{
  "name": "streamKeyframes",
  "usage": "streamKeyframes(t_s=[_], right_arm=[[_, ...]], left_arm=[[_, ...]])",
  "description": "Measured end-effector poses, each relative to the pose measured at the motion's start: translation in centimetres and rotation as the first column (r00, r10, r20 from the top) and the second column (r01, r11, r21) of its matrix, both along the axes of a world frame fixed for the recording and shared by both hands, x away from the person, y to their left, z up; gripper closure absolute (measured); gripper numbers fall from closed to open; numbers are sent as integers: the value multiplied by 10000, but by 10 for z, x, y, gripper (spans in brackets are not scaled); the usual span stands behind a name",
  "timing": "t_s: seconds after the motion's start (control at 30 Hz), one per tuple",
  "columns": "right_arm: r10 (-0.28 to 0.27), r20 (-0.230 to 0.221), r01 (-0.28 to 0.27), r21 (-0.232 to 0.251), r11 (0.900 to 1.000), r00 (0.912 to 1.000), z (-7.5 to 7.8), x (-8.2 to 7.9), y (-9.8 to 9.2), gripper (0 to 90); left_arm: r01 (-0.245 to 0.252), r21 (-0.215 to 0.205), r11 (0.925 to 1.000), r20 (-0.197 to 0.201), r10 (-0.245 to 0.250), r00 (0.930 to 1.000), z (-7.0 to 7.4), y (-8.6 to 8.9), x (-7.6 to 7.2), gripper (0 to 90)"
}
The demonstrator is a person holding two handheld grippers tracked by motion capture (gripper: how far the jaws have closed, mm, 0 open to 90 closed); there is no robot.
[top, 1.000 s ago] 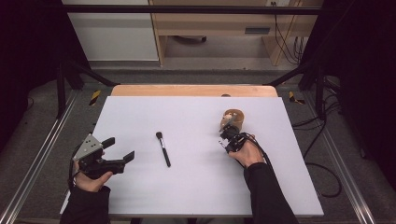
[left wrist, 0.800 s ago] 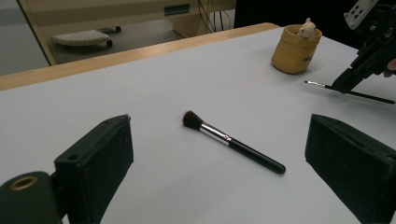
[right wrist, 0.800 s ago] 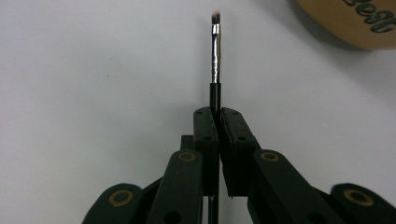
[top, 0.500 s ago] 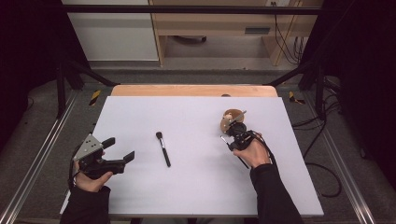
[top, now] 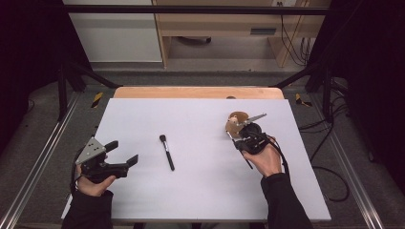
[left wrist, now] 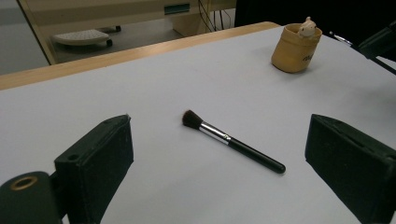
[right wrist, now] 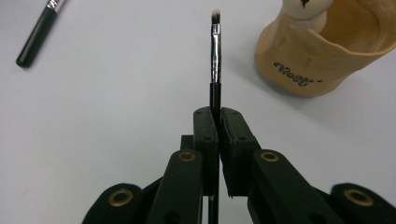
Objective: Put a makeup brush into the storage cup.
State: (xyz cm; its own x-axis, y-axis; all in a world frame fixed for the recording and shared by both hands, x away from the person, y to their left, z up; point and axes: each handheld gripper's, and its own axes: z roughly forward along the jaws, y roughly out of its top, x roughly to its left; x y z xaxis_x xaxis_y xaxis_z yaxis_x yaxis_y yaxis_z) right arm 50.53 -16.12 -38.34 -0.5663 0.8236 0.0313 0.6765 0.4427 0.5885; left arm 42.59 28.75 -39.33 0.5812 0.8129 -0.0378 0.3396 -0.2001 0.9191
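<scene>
A tan cup (top: 234, 123) with a small pale figure on its rim stands at the right of the white table top (top: 200, 200). My right gripper (top: 239, 142) hovers just in front of it, shut on a thin black brush (right wrist: 215, 56) whose bristle tip points past the cup (right wrist: 322, 51). A thicker black brush (top: 166, 151) with dark bristles lies flat at the table's middle. My left gripper (top: 122, 152) rests near the front left, open, aimed at that brush (left wrist: 231, 142) from a distance. The cup (left wrist: 296, 49) sits far behind it.
A wooden strip (top: 198, 92) borders the table's far edge. Metal frame rails (top: 40, 157) run along both sides, with cables on the floor at the right. The thin brush's handle sticks out behind the right gripper toward the hand (top: 266, 161).
The right hand has lifted and drifted slightly right with the thin brush, staying beside the cup. The left hand and the thick brush have not moved.
</scene>
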Motion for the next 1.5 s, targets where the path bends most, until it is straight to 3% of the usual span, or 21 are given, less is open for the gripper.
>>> streamKeyframes(t_s=[0.27, 0.6, 0.8, 1.03, 1.5], right_arm=[[-227, 826, 158, 822, 9965, 9963, 8, -11, -11, 860], [-915, 1968, 535, 1904, 9803, 9762, 19, -23, -23, 860], [-1418, 2588, 762, 2477, 9658, 9555, 24, -28, -28, 860], [-1974, 3338, 911, 3085, 9469, 9217, 30, -30, -34, 860], [-2909, 3956, 1391, 3694, 9188, 8711, 37, -25, -41, 860]], left_arm=[[12, 11, 10000, -13, -12, 10000, 0, 0, 0, 70], [5, -10, 10000, -21, -5, 10000, -1, -1, 0, 70], [-4, -12, 10000, -5, 4, 10000, -1, -1, 0, 70], [19, -1, 10000, -7, -19, 10000, -1, -2, 0, 70], [23, -9, 10000, -27, -23, 10000, -2, -2, 1, 70]])
